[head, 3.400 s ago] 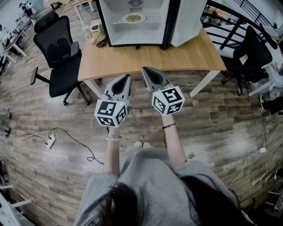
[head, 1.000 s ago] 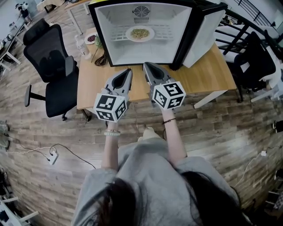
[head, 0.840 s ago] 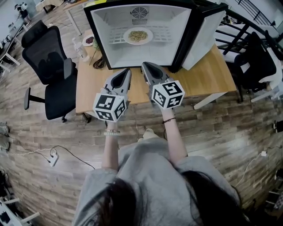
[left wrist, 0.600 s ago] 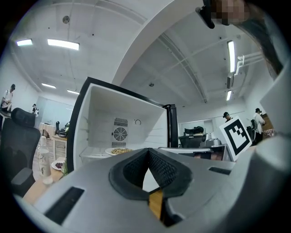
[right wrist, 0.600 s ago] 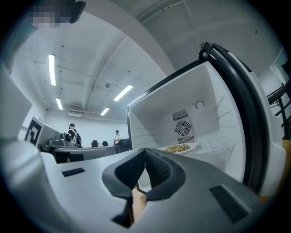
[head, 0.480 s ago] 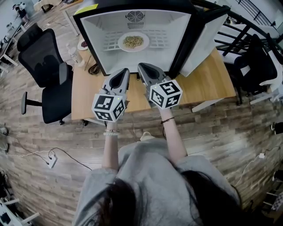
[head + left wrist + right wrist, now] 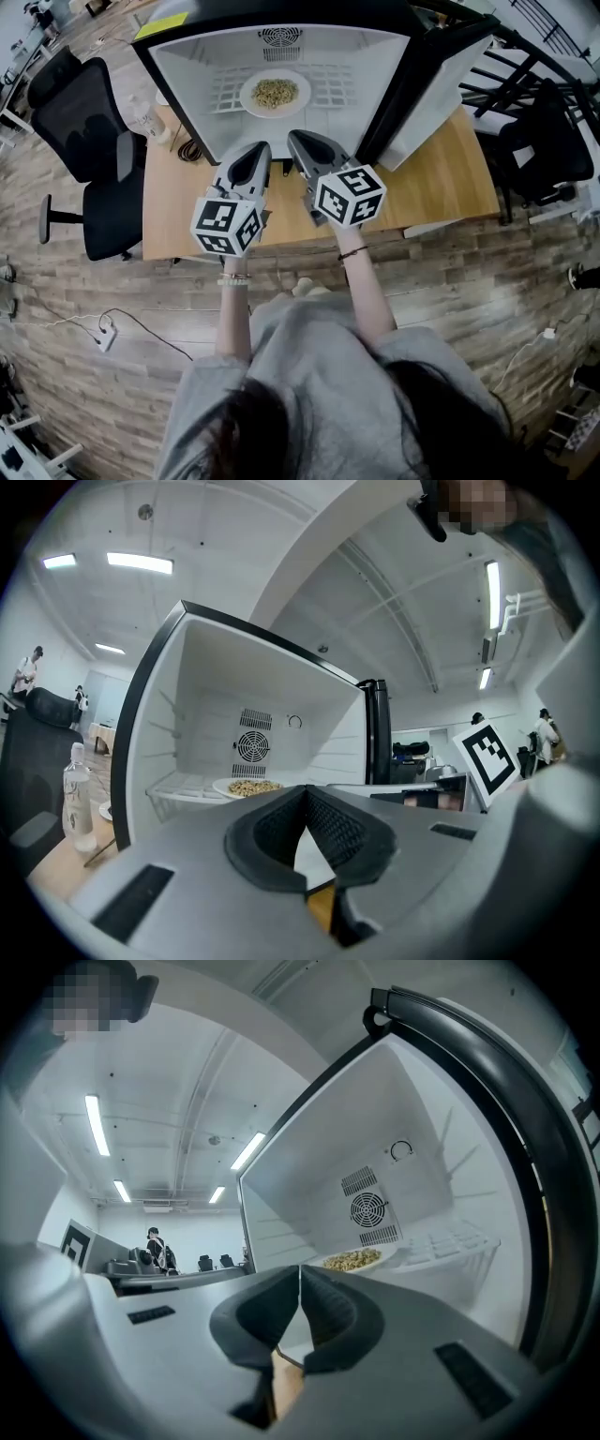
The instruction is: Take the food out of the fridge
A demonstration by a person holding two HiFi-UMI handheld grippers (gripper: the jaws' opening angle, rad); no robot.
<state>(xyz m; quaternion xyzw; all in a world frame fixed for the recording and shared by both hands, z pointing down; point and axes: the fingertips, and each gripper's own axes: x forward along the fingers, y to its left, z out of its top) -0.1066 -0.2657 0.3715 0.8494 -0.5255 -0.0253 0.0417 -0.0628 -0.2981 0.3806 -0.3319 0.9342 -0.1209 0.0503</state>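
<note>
A small black fridge (image 7: 187,84) stands open on a wooden table (image 7: 450,187), its door (image 7: 441,89) swung out to the right. Inside, a white plate of food (image 7: 275,92) rests on the wire shelf (image 7: 328,89). My left gripper (image 7: 259,150) and right gripper (image 7: 294,139) are held side by side, level, just short of the fridge opening and below the plate. Both are shut with nothing in them. The plate of food (image 7: 246,787) shows beyond the closed tips of the left gripper (image 7: 306,789), and the plate of food (image 7: 354,1260) lies past the right gripper (image 7: 300,1269).
A black office chair (image 7: 84,122) stands left of the table, with a water bottle (image 7: 141,117) on the table's left end beside the fridge. Dark chairs and a railing (image 7: 539,131) are at the right. A power strip and cable (image 7: 103,333) lie on the wood floor.
The person has stepped closer to the table, and both grippers have moved forward toward the open fridge. The fridge and plate now look nearer. Both grippers stayed shut.
</note>
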